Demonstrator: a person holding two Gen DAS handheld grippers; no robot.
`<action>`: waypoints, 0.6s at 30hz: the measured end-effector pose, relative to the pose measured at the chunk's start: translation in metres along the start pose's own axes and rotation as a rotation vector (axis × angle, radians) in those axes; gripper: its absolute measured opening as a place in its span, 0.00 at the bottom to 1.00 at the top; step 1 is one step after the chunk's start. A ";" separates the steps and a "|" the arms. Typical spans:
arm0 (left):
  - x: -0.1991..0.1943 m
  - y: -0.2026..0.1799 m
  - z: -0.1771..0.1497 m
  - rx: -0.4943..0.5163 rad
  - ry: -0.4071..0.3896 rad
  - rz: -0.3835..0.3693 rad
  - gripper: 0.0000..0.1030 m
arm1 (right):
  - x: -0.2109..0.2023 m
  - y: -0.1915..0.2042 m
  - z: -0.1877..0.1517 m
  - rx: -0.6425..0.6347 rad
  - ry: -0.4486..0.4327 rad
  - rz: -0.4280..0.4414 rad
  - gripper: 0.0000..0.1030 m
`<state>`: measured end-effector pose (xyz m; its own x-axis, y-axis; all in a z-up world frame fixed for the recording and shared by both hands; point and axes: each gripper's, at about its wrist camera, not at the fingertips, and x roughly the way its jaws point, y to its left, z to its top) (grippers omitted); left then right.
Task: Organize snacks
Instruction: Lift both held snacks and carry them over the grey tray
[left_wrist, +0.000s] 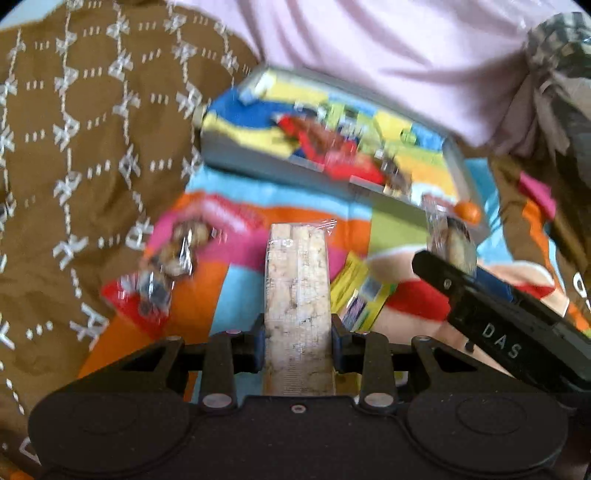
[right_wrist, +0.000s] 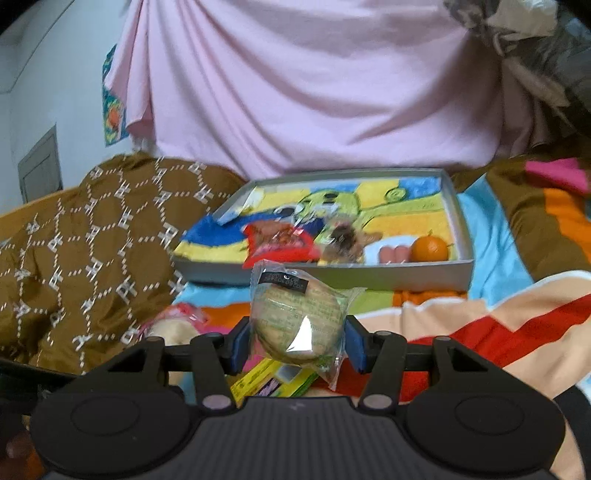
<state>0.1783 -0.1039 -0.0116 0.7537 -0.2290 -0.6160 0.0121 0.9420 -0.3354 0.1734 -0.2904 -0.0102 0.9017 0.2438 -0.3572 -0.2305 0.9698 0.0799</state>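
Left wrist view looks down steeply along its jaws, close over the colourful blanket (left_wrist: 236, 288). Right wrist view sits lower and flatter, facing the pink cloth (right_wrist: 303, 96). Both take in the grey tray (left_wrist: 258, 162) (right_wrist: 332, 275) just ahead.

left gripper (left_wrist: 297, 345): we see matte black body, blue pads, silver screws
right gripper (right_wrist: 295, 345): we see black, ribbed top, blue pads, "DAS" lettering

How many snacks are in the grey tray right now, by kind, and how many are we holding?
In the grey tray:
Red snack packet: 1
Clear pack of brown snacks: 1
Sausages: 2
Orange: 1
Held:
Rice cracker pack, left gripper: 1
Round wrapped pastry, right gripper: 1
Total: 7
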 end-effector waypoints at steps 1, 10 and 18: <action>-0.001 -0.003 0.004 0.011 -0.017 0.001 0.33 | 0.000 -0.003 0.001 0.007 -0.010 -0.009 0.55; 0.014 -0.048 0.079 0.067 -0.128 -0.007 0.34 | 0.009 -0.038 0.021 0.055 -0.117 -0.124 0.55; 0.047 -0.089 0.123 0.099 -0.197 -0.048 0.34 | 0.020 -0.071 0.043 0.109 -0.202 -0.164 0.56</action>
<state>0.2937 -0.1684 0.0773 0.8644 -0.2312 -0.4464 0.1086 0.9529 -0.2832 0.2237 -0.3534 0.0173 0.9808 0.0698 -0.1819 -0.0446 0.9892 0.1395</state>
